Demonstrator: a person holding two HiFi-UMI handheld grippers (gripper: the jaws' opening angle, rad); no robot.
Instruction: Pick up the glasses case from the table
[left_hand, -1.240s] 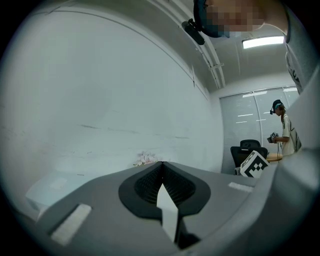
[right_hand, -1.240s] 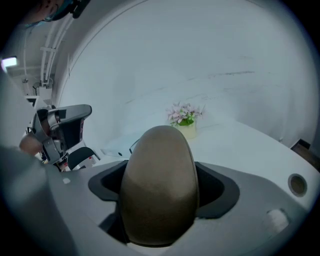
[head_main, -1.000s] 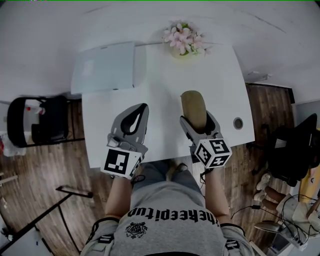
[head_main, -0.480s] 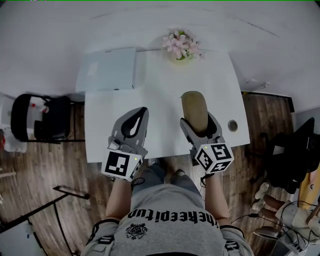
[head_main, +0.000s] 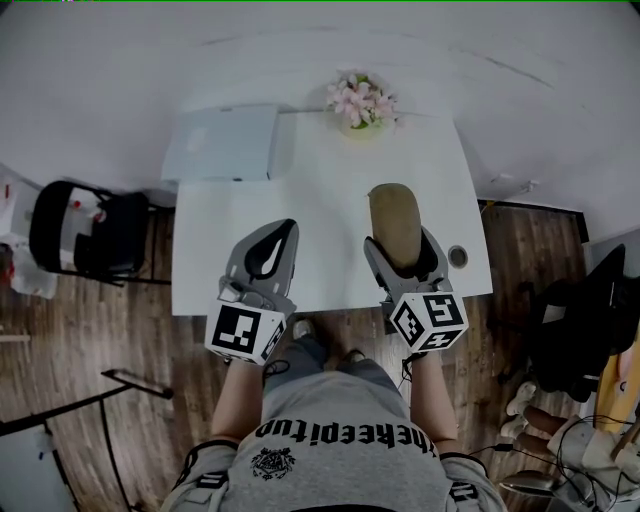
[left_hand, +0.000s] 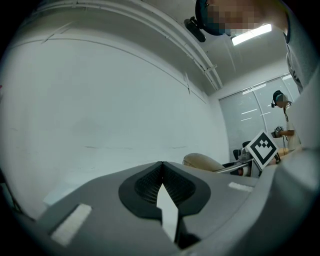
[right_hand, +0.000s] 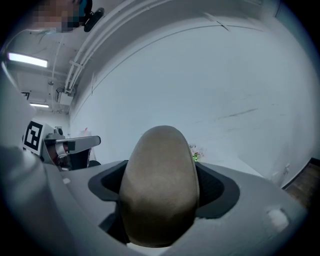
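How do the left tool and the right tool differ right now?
The left tool has its jaws shut together on nothing; the right tool grips the tan glasses case. The left tool tapers to a point; the right tool's jaws stand spread around the case. Both are grey and point the same way.

I see a tan glasses case (head_main: 393, 215), a white table (head_main: 320, 200), pink flowers (head_main: 360, 98), and a grey left gripper (head_main: 285, 232) and right gripper (head_main: 400, 245) with black-and-white square markers (head_main: 245, 333).
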